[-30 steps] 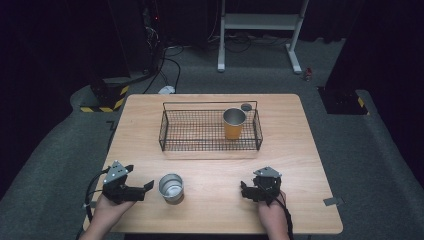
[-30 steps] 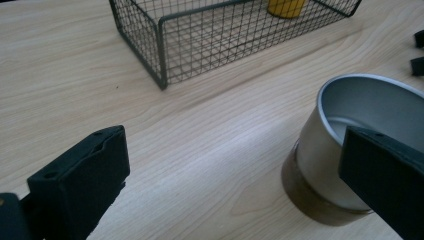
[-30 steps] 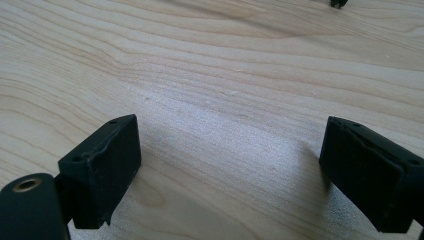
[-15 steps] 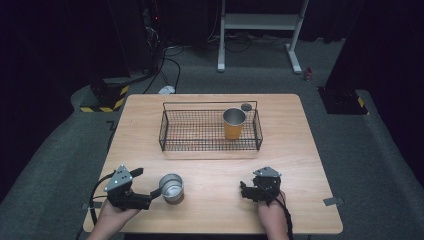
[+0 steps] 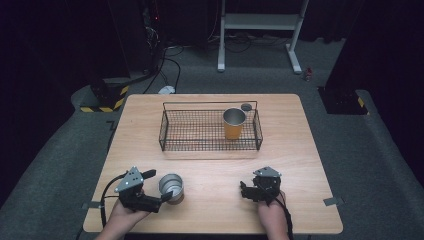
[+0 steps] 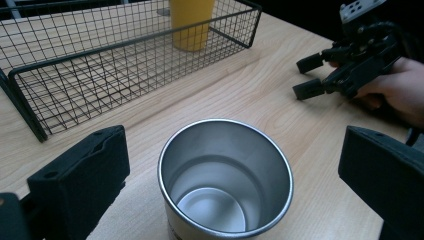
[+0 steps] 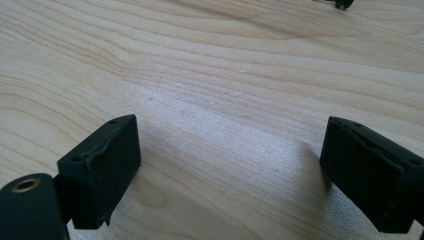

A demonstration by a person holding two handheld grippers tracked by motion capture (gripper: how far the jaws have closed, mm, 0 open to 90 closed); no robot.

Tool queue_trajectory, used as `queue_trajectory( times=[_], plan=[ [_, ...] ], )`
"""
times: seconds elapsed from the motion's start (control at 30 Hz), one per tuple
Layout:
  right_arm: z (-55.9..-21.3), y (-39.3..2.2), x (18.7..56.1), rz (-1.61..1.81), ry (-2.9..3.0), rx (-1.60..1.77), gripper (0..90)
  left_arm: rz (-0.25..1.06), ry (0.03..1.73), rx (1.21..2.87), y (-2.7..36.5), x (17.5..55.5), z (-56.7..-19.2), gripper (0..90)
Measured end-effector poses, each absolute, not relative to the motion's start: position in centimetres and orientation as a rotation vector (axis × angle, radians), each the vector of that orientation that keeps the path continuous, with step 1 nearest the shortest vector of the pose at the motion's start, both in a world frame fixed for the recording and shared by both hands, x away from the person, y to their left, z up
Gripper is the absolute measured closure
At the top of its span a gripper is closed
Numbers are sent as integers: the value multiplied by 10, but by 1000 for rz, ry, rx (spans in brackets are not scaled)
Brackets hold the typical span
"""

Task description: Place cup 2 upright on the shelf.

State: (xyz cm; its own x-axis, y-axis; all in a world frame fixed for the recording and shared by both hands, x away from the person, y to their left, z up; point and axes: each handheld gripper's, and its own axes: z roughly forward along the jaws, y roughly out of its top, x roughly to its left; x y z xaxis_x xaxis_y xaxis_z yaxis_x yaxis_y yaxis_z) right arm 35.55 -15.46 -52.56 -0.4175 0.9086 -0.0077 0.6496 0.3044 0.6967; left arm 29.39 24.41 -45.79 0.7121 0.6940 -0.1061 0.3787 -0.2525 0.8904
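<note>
Upright, empty steel cup (image 6: 226, 180)

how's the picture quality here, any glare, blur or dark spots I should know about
High view: table evenly lit, surroundings nearly black, slightly soft. Left gripper view: steel cup sharp with soft reflections inside, no harsh glare; the near jaws look blurred. Right gripper view: wood grain crisp, with faint shadows beside the open jaws.

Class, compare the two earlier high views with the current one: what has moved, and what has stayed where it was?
The left gripper has swung in so its open jaws now stand either side of the steel cup, not yet closed on it. The cup itself has not moved. The right gripper, open on the table, the wire basket and the orange cup inside it stayed put.
</note>
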Motion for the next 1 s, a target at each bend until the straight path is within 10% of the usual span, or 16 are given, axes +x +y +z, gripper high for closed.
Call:
queue_trajectory(
  times=[1.0],
  plan=[
    [-526, -155, 355, 877, 2177, 1392, 92, 414, 816, 1956, 228, 301, -487, 0]
  ],
)
